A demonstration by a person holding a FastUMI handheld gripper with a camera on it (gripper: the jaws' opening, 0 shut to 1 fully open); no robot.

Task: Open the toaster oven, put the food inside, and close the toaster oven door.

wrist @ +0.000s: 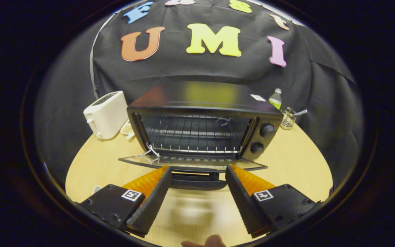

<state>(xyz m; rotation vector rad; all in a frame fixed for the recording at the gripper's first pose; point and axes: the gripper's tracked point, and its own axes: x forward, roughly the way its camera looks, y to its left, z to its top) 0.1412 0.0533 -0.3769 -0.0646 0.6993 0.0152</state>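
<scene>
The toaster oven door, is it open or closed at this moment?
Open. The toaster oven door lies folded down flat, and the wire rack inside is exposed. The tongs stand open, with the door handle between their fingertips.

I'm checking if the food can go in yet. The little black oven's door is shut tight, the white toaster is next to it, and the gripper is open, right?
Not quite: the toaster oven door is open, folded down flat, as the gripper view shows. The white toaster does stand beside it, and the gripper is open, fingers either side of the door handle.
</scene>
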